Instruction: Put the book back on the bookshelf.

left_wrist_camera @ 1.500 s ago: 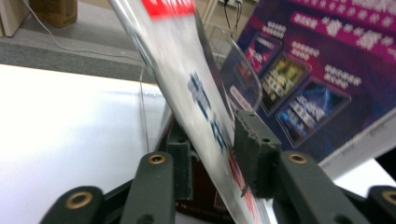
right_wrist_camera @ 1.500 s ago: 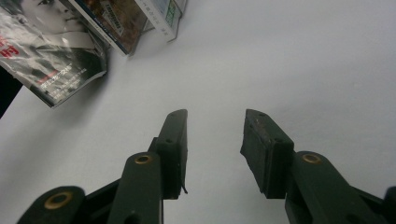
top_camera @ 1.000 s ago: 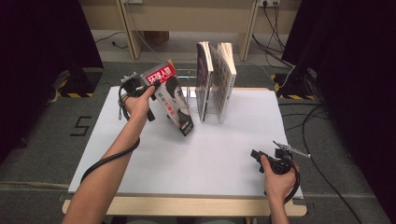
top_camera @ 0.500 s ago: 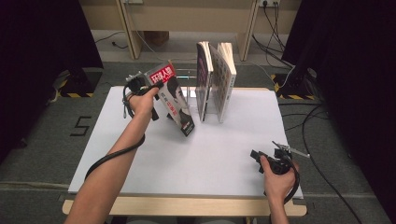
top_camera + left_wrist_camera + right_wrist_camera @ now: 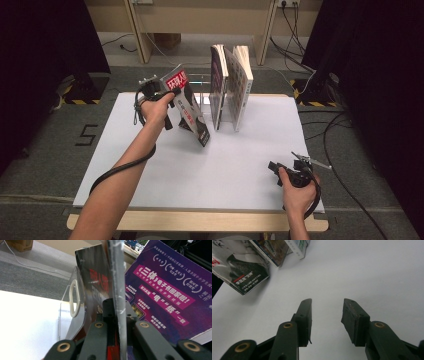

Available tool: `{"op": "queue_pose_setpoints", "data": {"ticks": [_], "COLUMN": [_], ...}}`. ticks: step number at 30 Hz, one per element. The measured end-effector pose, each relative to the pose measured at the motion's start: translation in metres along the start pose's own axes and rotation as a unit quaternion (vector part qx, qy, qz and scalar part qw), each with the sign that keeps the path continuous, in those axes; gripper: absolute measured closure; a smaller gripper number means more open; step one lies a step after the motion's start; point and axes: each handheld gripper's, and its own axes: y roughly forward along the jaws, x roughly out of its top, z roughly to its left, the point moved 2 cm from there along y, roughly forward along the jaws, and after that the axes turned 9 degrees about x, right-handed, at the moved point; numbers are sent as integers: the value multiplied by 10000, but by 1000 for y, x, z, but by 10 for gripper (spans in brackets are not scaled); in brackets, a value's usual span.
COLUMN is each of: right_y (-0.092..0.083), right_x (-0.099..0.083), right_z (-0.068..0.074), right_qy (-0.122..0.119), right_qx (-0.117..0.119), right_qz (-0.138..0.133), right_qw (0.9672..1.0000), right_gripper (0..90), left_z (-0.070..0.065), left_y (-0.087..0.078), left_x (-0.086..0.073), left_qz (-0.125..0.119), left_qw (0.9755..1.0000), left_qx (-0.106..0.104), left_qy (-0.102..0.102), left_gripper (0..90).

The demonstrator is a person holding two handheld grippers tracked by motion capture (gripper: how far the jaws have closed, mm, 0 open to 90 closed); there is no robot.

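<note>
The left hand-held gripper [image 5: 172,95] is clamped on the edge of a magazine [image 5: 189,107], its jaws having just been closing on it; the left gripper view shows the thin spine pinched between them. The magazine stands tilted, lower corner on the bench [image 5: 150,165], just left of the clear rack [image 5: 72,300] holding upright books [image 5: 230,85]. So the grasp looks done; slotting it into the rack (presumably the aim) is left. The right hand-held gripper [image 5: 325,315] rests apart, empty, near the bench's front right.
</note>
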Motion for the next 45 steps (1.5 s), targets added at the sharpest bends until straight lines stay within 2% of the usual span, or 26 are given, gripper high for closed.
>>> {"op": "queue_pose_setpoints", "data": {"ticks": [2,8,13,14,16,17,21,22,23,28,33,37,38,42,43,45], "right_y": [0,0,0,-1,-1,-2,-3,-3,-3,-5,-5,-3,-2,-1,-1,-1], "right_x": [0,0,0,0,0,0,0,0,0,1,1,2,2,3,3,3], "right_z": [0,0,-2,-2,-2,-3,-3,-1,-2,-5,-6,-9,-9,-10,-10,-10], "right_qy": [-19,-4,30,-8,63,-2,-21,110,86,45,126,95,116,124,118,62], "right_qx": [10,7,16,4,8,-1,2,26,20,16,48,51,61,66,62,36], "right_qz": [12,6,-9,-19,-32,-41,-68,-53,-65,-102,-110,-116,-106,-87,-89,-87], "right_qw": [10000,10000,10000,10000,10000,10000,10000,9999,9999,9999,9998,9999,9999,9999,9999,9999], "right_gripper": [599,599,599,599,599,599,599,599,599,600,600,600,600,600,600,601], "left_z": [1,-4,-18,-21,-27,-30,-41,-42,-44,-52,-58,-58,-58,-53,-52,-52], "left_y": [0,1,-2,-2,-3,-4,-7,-7,-7,-10,-9,-4,-3,8,9,13], "left_x": [0,3,8,9,11,12,16,17,19,28,37,44,45,49,48,46], "left_qz": [-3,-89,-178,-198,-217,-227,-287,-299,-307,-413,-486,-584,-607,-744,-799,-962], "left_qw": [10000,9999,9987,9981,9969,9962,9929,9921,9913,9884,9853,9802,9796,9797,9791,9761], "left_qx": [8,-64,-141,-152,-172,-184,-215,-197,-187,-117,-85,51,82,208,199,207], "left_qy": [-35,67,461,561,731,819,1131,1203,1267,1456,1638,1889,1916,1850,1861,1939], "left_gripper": [860,864,865,866,866,866,866,866,866,866,866,866,866,866,866,866]}}
